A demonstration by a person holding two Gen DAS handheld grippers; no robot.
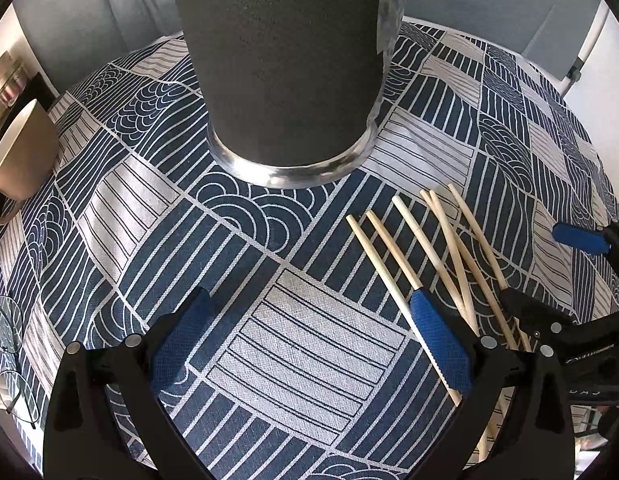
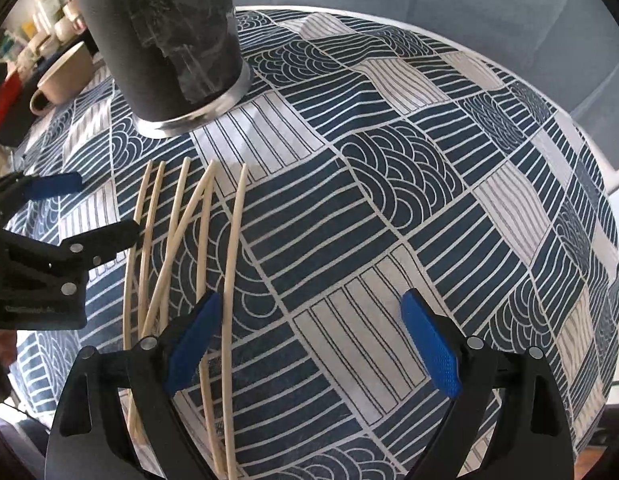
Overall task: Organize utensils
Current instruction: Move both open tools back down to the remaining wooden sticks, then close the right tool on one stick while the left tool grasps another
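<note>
Several pale wooden chopsticks (image 1: 437,240) lie loose on the blue-and-white patterned tablecloth (image 1: 309,344), fanned out right of a tall dark cylindrical holder (image 1: 285,64) with a silver base. My left gripper (image 1: 313,344) is open and empty, hovering in front of the holder, its right finger over the leftmost chopsticks. In the right wrist view the chopsticks (image 2: 197,232) lie left of centre below the holder (image 2: 165,40). My right gripper (image 2: 309,348) is open and empty, its left finger over the chopsticks. The left gripper (image 2: 41,216) shows at the left edge; the right gripper's finger (image 1: 581,236) shows at the right in the left wrist view.
A beige mug (image 1: 21,156) stands at the table's left edge, also seen in the right wrist view (image 2: 65,76). Eyeglasses (image 1: 9,352) lie at the near left edge. Shelves with cups (image 2: 49,12) stand beyond the table. The round table's rim (image 2: 589,136) curves at the right.
</note>
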